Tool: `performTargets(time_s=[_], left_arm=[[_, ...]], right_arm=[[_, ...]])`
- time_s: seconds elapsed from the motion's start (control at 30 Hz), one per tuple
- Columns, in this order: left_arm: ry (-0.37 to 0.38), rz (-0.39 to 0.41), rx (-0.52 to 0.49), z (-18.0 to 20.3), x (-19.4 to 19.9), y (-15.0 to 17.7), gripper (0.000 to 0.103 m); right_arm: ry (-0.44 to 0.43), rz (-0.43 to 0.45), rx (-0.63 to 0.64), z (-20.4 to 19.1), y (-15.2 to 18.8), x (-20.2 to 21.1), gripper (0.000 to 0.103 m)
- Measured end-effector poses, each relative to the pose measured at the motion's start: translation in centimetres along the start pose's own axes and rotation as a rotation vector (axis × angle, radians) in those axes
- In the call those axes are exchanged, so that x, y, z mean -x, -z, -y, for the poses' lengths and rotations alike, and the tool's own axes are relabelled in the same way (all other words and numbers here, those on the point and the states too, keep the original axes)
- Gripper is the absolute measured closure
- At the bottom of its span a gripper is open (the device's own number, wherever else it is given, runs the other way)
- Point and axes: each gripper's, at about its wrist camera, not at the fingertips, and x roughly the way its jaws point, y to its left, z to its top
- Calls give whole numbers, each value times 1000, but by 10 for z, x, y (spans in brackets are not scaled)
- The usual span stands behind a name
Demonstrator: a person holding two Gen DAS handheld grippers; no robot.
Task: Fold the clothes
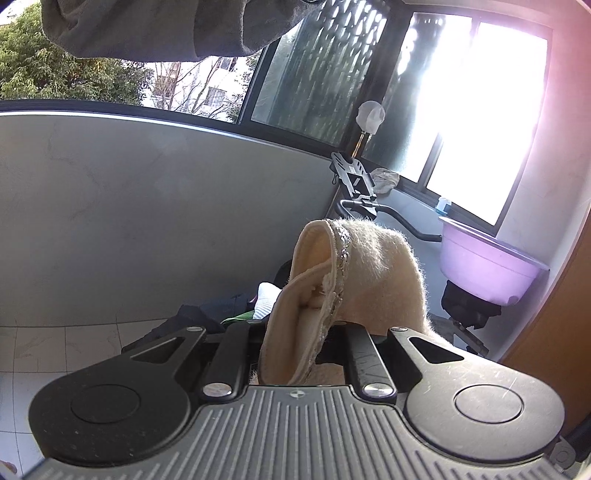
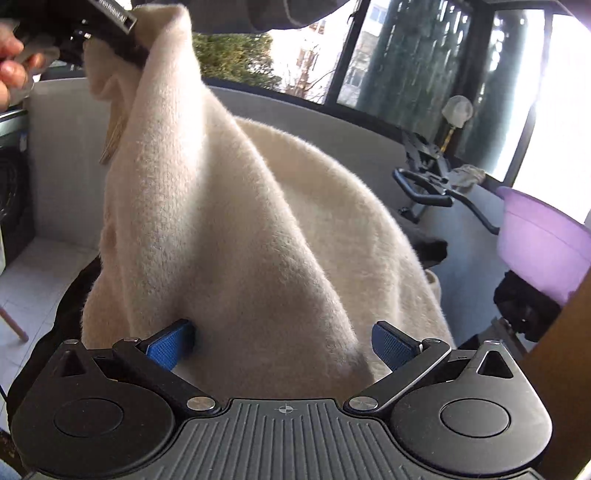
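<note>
one cream fuzzy sweater (image 2: 240, 221), pinched in the left gripper (image 1: 295, 343); right gripper (image 2: 284, 343) spread around it. one purple basin (image 1: 484, 266). lettering unreadable.

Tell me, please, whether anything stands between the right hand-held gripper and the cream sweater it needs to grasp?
Nothing visible does. The right hand-held gripper is open, and the cream sweater hangs directly between its blue pads, while the left hand-held gripper holds it up.
</note>
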Motion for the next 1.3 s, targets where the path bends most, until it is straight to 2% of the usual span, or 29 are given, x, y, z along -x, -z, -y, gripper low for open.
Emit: performTargets(time_s=[0.03, 0.13, 0.27, 0.33, 0.37, 0.4, 0.43, 0.53, 0.67, 0.77, 0.83, 0.93, 0.97, 1.07, 1.17, 1.23, 1.27, 1.3], left_arm=[[5, 2, -7, 2, 1, -1, 90], [28, 23, -62, 11, 5, -2, 90], [89, 45, -89, 26, 10, -8, 90], [125, 53, -92, 33, 12, -14, 91], [145, 56, -90, 37, 13, -18, 91], [172, 64, -87, 42, 14, -24, 91], [199, 74, -88, 48, 16, -30, 91], [287, 131, -116, 73, 26, -50, 92], [419, 225, -149, 111, 38, -82, 93], [502, 315, -149, 134, 50, -110, 95], [531, 348, -135, 141, 52, -124, 95], [522, 339, -93, 135, 40, -127, 94], [512, 327, -76, 131, 35, -125, 95], [423, 240, -37, 108, 7, -102, 95], [311, 131, -14, 82, -25, -73, 95], [253, 84, -6, 66, -38, -56, 95], [228, 68, -7, 59, -43, -50, 95], [202, 52, -8, 52, -47, -43, 95]], right_arm=[[-18, -14, 3, 0, 0, -8, 1], [-66, -49, -106, 6, 5, -27, 1], [-83, -60, -193, 1, 7, -29, 2], [-88, -38, -214, -4, 3, -18, 44], [-82, -24, -226, -6, 1, -10, 53], [-76, -10, -239, -8, -1, -2, 72], [-73, 15, -299, -1, -3, 10, 82], [-21, 107, -479, 18, -3, 45, 85], [160, 295, -625, 61, -26, 91, 85], [294, 465, -669, 97, -47, 132, 85], [360, 545, -637, 113, -60, 151, 85], [385, 520, -538, 121, -64, 160, 85], [370, 485, -524, 121, -60, 157, 85], [295, 335, -488, 109, -37, 130, 84], [189, 167, -460, 74, -8, 96, 83], [112, 86, -432, 53, 8, 80, 81], [89, 69, -398, 40, 10, 78, 80], [67, 54, -364, 27, 11, 76, 70]])
